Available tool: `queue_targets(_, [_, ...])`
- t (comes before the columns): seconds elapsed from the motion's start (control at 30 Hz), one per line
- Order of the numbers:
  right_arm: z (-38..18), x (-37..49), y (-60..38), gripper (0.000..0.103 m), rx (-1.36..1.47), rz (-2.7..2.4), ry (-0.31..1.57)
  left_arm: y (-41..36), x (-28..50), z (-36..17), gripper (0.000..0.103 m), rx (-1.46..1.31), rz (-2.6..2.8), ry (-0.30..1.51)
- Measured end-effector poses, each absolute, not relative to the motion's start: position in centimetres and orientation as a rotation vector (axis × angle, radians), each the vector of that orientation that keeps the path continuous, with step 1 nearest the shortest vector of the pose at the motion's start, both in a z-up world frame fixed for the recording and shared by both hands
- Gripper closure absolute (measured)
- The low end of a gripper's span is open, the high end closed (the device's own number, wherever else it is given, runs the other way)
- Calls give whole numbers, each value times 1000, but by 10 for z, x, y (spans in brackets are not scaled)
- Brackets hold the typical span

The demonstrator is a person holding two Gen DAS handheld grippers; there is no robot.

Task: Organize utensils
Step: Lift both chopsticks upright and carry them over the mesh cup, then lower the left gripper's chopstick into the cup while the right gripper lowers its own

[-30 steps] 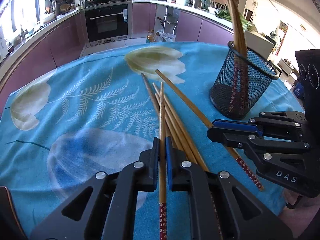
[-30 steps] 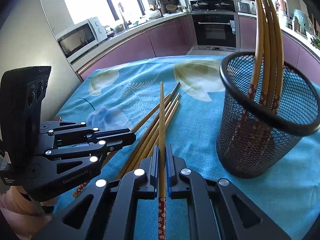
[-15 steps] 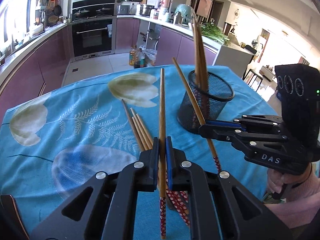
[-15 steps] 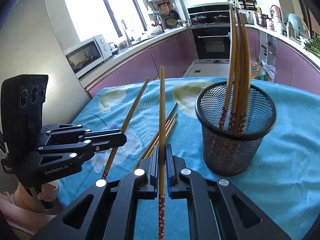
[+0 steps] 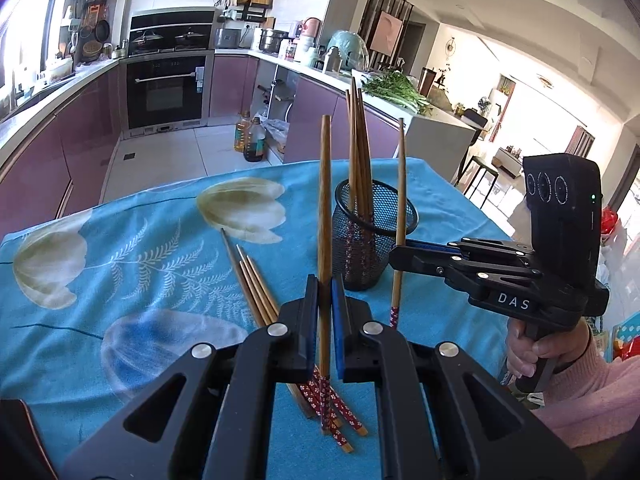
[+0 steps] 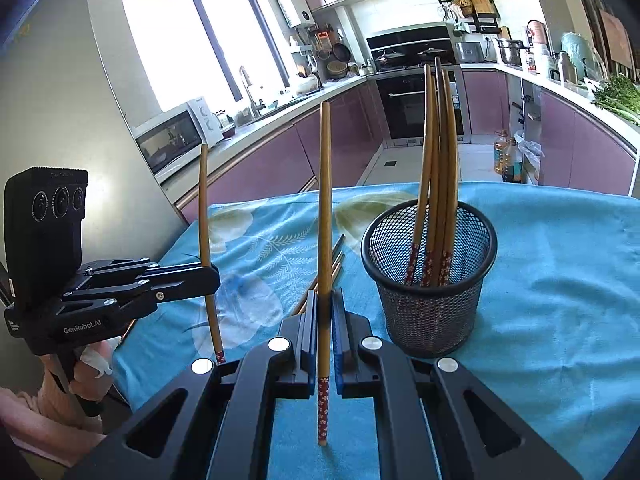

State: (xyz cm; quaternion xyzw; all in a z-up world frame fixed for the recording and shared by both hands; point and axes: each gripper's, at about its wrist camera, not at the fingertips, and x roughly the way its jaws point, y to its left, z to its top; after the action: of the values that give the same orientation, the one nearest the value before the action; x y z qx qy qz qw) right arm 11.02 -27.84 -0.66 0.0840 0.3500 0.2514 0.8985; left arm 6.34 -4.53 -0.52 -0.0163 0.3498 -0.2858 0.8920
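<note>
My left gripper (image 5: pixel 325 296) is shut on a wooden chopstick (image 5: pixel 325 208) with a red floral end, held nearly upright above the table. My right gripper (image 6: pixel 325 308) is shut on a second chopstick (image 6: pixel 325 200), also upright. Each gripper shows in the other's view: the right gripper (image 5: pixel 396 258) beside the holder, the left gripper (image 6: pixel 214 276) at the table's left side. A black mesh holder (image 6: pixel 430 280) stands on the blue cloth with several chopsticks (image 6: pixel 438 152) in it. Three loose chopsticks (image 5: pixel 256 288) lie on the cloth left of the holder (image 5: pixel 374 236).
The table wears a blue floral cloth (image 5: pixel 120 264). A person's hand in a pink sleeve (image 5: pixel 540 352) grips the right handle. Beyond the table are purple kitchen cabinets (image 6: pixel 260 168), an oven (image 5: pixel 168 88) and oil bottles (image 5: pixel 252 140) on the floor.
Both grippers rose off the cloth, each with a chopstick that tipped from lying flat to nearly upright. The holder now sits farther and lower in both views.
</note>
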Motion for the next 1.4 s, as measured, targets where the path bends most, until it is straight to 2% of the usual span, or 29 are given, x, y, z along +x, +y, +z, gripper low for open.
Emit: queue_targets(1.4, [39, 109, -308, 97, 163, 485, 571, -84, 71, 38, 96, -43, -683, 629])
